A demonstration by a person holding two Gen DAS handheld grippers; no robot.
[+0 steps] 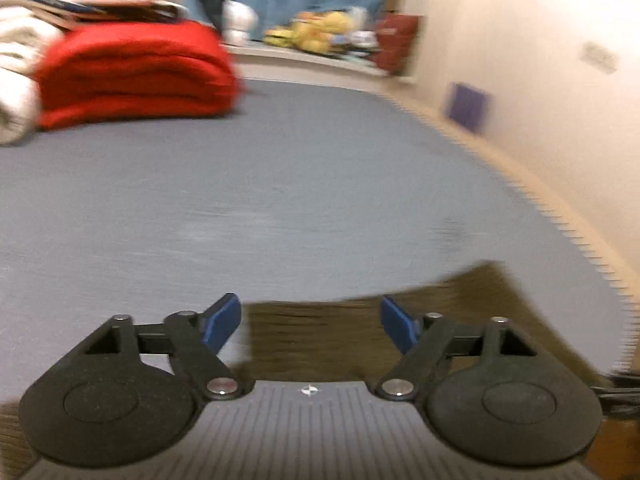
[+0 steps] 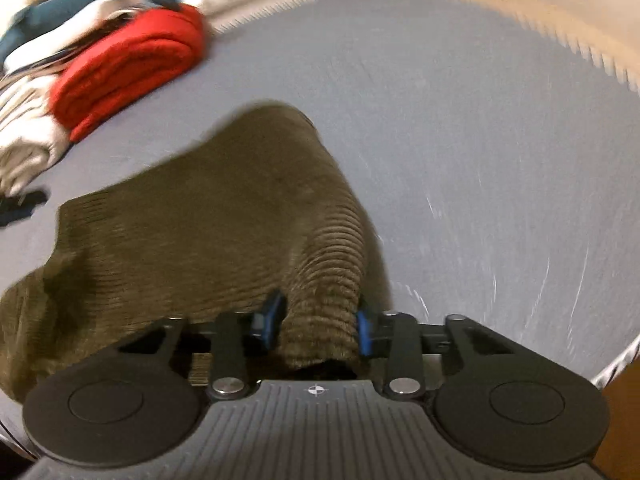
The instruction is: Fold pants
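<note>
Olive-brown corduroy pants (image 2: 208, 216) lie on a grey-blue bed sheet (image 2: 460, 140). My right gripper (image 2: 318, 322) is shut on a bunched end of the pants, which rises from the sheet into the blue pads. In the left wrist view the pants (image 1: 328, 332) show as a blurred brown edge low in the frame. My left gripper (image 1: 310, 322) is open and empty just above that edge, its blue fingertips (image 1: 222, 322) spread wide. Both views are motion-blurred.
A folded red blanket (image 1: 136, 72) and white towels (image 1: 16, 80) are stacked at the far left of the bed. A sill with plush toys (image 1: 316, 34) and a blue curtain stand behind. A cream wall (image 1: 540, 80) runs along the bed's right edge.
</note>
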